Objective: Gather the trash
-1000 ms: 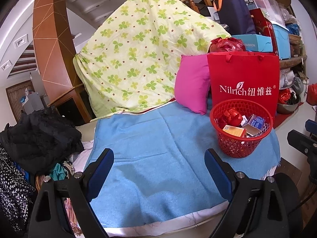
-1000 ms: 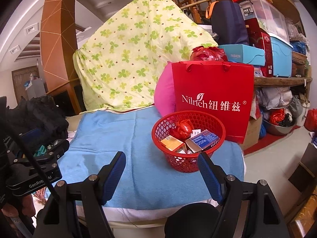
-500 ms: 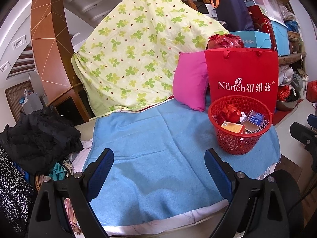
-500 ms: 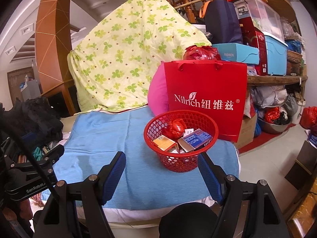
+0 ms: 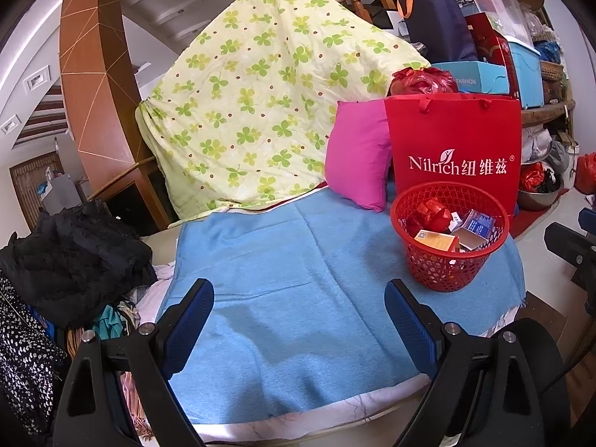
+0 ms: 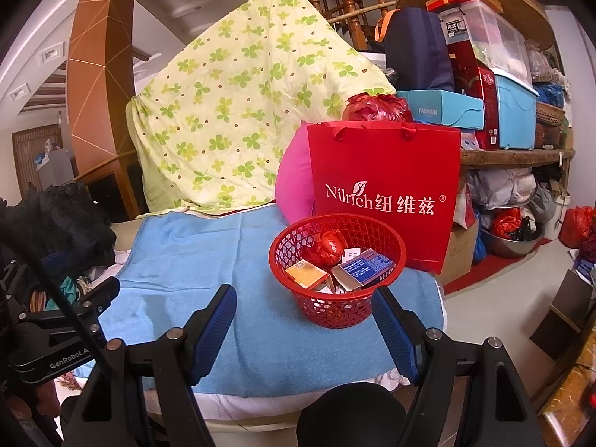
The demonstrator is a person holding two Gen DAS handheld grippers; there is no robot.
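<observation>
the right tool [image 6: 303, 320] is wide open and holds nothing; its two blue fingers [image 6: 216, 331] stand apart, low over the front edge of the blue towel [image 6: 208, 260]. compared with one second ago it sits a little further back and lower, so the red basket [image 6: 337, 309] now appears nearly between the fingertips but still beyond them, not touching. the left tool [image 5: 298, 326] is also wide open and empty, and its view has almost not changed; it hangs over the bare middle of the towel, with the basket well to its right.

i judge that both tools are pulling back: no loose trash shows on the towel, and the collecting looks finished or nearly so.

the trash is in the basket, which stands upright on the right part of the towel, its mouth pointing straight up, just in front of the red paper bag [image 6: 383, 190]. inside, a crumpled red wrapper [image 6: 329, 244] lies at the back. an orange box [image 6: 305, 273] and a blue box [image 6: 367, 264] lie tilted in front of it, their long axes running about left to right and leaning on the other trash.
</observation>
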